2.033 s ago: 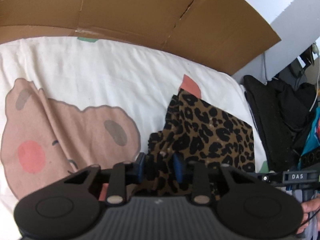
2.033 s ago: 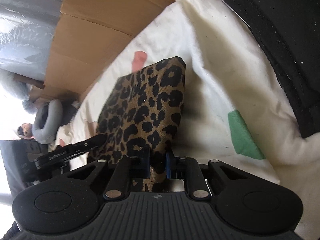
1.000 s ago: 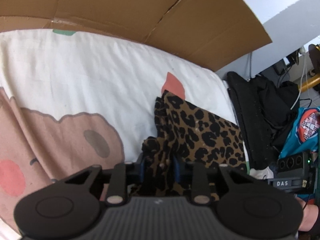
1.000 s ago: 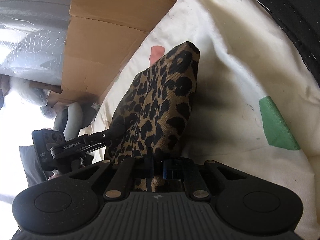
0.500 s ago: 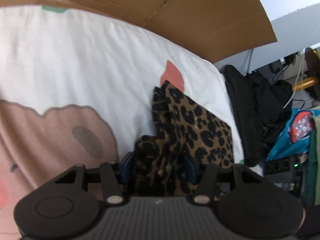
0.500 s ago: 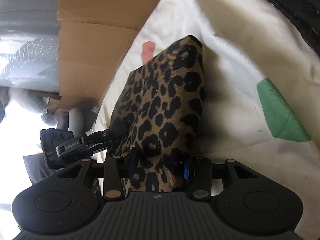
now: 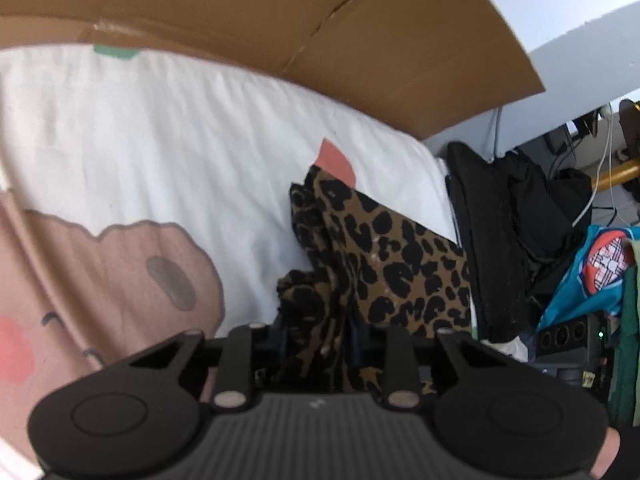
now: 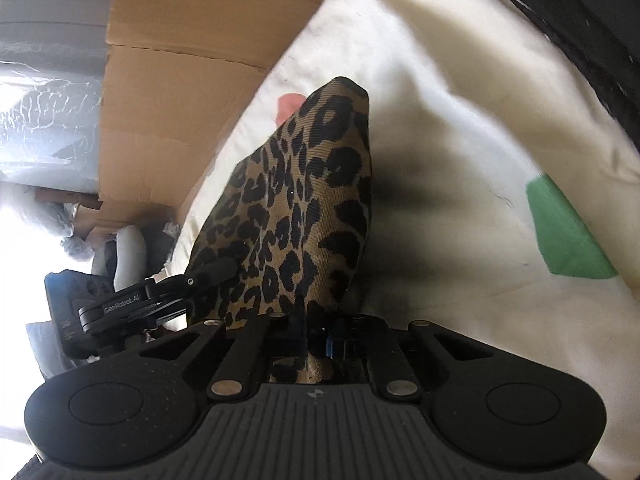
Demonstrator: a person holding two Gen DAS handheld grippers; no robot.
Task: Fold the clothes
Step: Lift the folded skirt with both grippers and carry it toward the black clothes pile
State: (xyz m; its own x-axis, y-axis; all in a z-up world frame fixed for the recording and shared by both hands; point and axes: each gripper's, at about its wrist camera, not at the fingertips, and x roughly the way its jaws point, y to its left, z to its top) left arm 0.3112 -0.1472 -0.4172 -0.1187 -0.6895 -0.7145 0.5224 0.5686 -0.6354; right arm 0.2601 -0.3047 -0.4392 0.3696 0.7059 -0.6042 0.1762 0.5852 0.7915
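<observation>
— Peering past the left gripper, what can you actually make out?

— Not the fingertips; the leopard-print garment bunches up between the fingers and buries them. The jaws are pinched on that bunched cloth. The frame is soft with blur, too.

— And the right gripper?

— Same story: its jaws are nearly together, nipping a near corner of the garment, and the tips are lost behind fabric. The left gripper shows in that view as well, at the garment's left edge.

— Where does the garment sit?

— On the white bedsheet, near its right edge, folded into a flat wedge whose far tip touches a coral patch. A cardboard sheet stands behind the bed; a black bag lies just beside it.

— Any containers?

— None I can tell. The clutter at far right is cut off by the frame.

— Changed from half a second ago?

— Both grippers were spread wider around the cloth then; now they have closed onto it. The garment lies in the same place.
</observation>
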